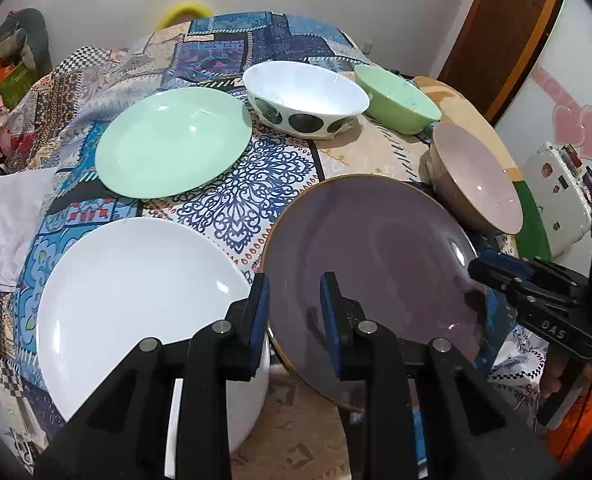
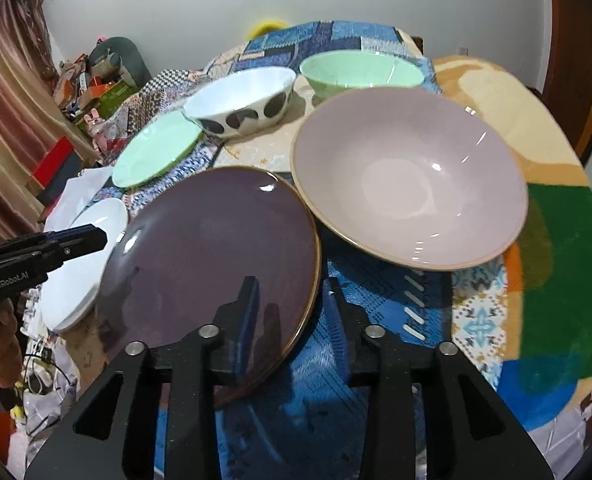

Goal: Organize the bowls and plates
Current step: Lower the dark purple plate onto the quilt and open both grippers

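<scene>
"GenRobot.AI" is printed on the left tongs (image 2: 91,236); "DAS" on the right tongs (image 1: 484,266). Both tongs stand parted over the purple plate's (image 1: 376,256) opposite rims on the tabletop (image 1: 360,152), gripping nothing. A pink bowl (image 2: 408,184) sits just beside it.

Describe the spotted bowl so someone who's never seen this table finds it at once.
Start at the patchwork tablecloth and look to the far row of dishes. There, between the mint green plate and the green bowl, sits the spotted bowl. It is white inside and is the only dish with large dark dots around its outer wall; every other plate and bowl is plain.
</scene>
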Action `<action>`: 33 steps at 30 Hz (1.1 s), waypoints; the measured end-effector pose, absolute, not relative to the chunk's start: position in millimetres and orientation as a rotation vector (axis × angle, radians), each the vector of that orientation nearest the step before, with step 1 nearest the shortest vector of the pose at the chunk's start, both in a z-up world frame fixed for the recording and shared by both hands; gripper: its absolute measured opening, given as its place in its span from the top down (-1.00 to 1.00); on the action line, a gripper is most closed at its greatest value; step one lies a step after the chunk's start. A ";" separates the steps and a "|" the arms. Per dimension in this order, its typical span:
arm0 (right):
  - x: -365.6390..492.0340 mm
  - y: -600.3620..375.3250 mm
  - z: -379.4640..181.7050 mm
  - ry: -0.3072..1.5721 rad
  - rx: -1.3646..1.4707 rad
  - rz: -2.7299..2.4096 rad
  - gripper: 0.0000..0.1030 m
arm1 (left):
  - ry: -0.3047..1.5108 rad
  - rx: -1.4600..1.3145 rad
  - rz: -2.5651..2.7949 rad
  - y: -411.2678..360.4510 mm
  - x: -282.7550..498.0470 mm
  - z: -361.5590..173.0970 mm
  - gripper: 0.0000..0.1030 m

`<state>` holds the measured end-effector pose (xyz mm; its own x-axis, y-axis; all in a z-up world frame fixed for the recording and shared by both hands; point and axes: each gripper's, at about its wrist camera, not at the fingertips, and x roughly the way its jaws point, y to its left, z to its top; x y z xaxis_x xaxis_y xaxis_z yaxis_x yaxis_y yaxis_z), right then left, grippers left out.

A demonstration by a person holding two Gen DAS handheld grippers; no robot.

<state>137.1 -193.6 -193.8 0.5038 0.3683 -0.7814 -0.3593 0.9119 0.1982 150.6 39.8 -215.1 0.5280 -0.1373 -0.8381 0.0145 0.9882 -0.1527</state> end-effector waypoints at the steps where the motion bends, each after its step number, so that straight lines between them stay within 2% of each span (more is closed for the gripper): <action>1: 134.4 -194.2 -189.2 0.935 0.007 0.441 0.29 | 1.007 -0.129 -0.084 40.1 147.9 -213.4 0.35; 2: 133.7 -193.0 -186.8 0.928 0.006 0.443 0.25 | 0.995 -0.128 -0.076 40.7 143.8 -210.5 0.22; 6: 125.5 -190.4 -169.7 0.881 0.007 0.454 0.09 | 0.939 -0.111 -0.043 43.9 129.6 -195.6 0.02; 8: 124.1 -185.5 -163.3 0.865 0.009 0.465 0.03 | 0.913 -0.113 -0.035 49.2 119.7 -186.1 -0.16; 16: 114.2 -162.0 -143.6 0.790 -0.013 0.514 -0.29 | 0.825 -0.127 0.043 79.0 86.0 -155.9 -0.67; 20: 114.7 -144.1 -141.2 0.772 -0.035 0.540 -0.31 | 0.804 -0.139 0.086 98.1 71.9 -152.3 -0.76; 33: 129.2 -74.7 -162.2 0.837 -0.109 0.645 -0.32 | 0.894 -0.196 0.194 165.2 53.3 -193.1 -0.76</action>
